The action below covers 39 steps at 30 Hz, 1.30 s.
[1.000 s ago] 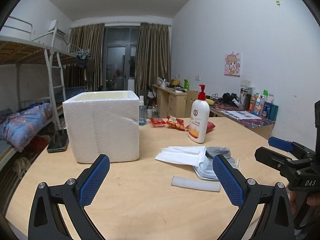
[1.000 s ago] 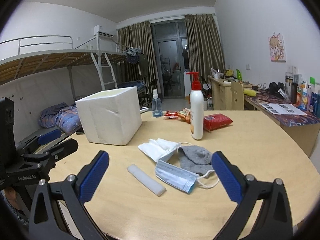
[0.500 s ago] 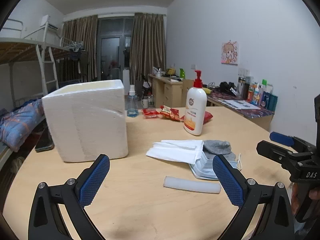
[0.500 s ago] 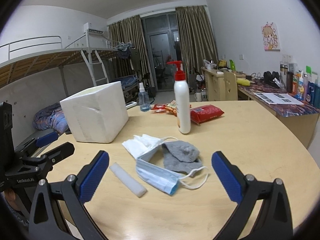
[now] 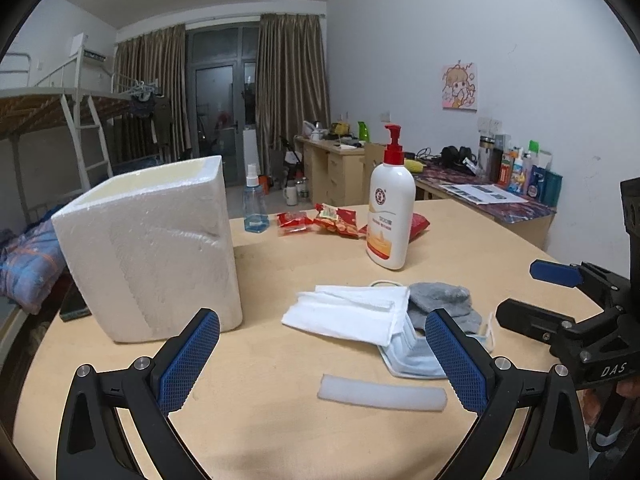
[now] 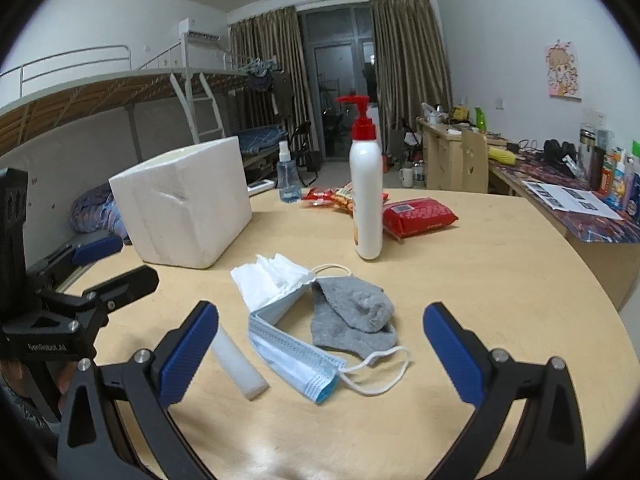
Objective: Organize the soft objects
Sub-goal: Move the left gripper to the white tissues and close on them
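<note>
Right of the styrofoam box [image 5: 152,248], left wrist view has the left gripper [image 5: 322,360] wide open and empty above a foam stick [image 5: 382,393], folded tissues [image 5: 348,312] just beyond, while right wrist view has the right gripper [image 6: 320,354] gaping, empty too, over the grey sock [image 6: 352,316] overlapping a blue face mask [image 6: 292,354], right of that box [image 6: 184,208].

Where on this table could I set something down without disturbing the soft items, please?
The table's right side, past the grey sock and pump bottle, is bare. So is the near strip between foam box and foam stick. The middle is crowded: tissue, face mask and sock overlap.
</note>
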Motion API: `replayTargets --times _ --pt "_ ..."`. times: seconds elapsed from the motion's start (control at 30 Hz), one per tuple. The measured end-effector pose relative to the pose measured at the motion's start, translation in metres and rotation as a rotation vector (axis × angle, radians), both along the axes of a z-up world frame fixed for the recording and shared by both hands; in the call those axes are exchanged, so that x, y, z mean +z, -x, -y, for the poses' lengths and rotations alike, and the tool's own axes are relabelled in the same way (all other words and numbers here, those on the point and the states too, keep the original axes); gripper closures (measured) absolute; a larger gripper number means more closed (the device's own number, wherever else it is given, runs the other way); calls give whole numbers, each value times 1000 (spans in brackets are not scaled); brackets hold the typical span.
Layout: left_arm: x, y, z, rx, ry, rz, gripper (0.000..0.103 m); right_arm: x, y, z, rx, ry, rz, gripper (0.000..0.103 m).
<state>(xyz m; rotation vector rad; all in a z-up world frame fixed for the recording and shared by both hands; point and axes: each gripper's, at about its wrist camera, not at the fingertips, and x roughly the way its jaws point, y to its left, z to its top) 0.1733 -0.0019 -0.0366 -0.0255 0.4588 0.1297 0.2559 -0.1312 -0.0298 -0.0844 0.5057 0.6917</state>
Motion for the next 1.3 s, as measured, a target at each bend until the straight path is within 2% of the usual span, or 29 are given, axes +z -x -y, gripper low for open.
replayTargets --times 0.23,0.53,0.7,0.9,0.97,1.13,1.3 --pt "1 -28 2 -30 15 -52 0 -4 -21 -10 38 44 -29 0" --pt "-16 -76 -19 -32 144 -192 0 -15 -45 -16 43 93 -76 0" --pt "-20 -95 -19 -37 152 -230 1 -19 -52 -18 60 102 -94 0" --pt "-35 -118 -16 -46 141 -269 12 -23 -60 -19 72 103 -109 0" --pt "-41 -125 -16 -61 143 -292 20 -25 -63 -18 75 98 -126 0" --pt "-54 -136 -21 -68 156 -340 24 -29 -69 -20 81 111 -155 0" --pt "-67 -144 -21 -70 151 -406 36 -31 -72 -20 96 108 -177 0"
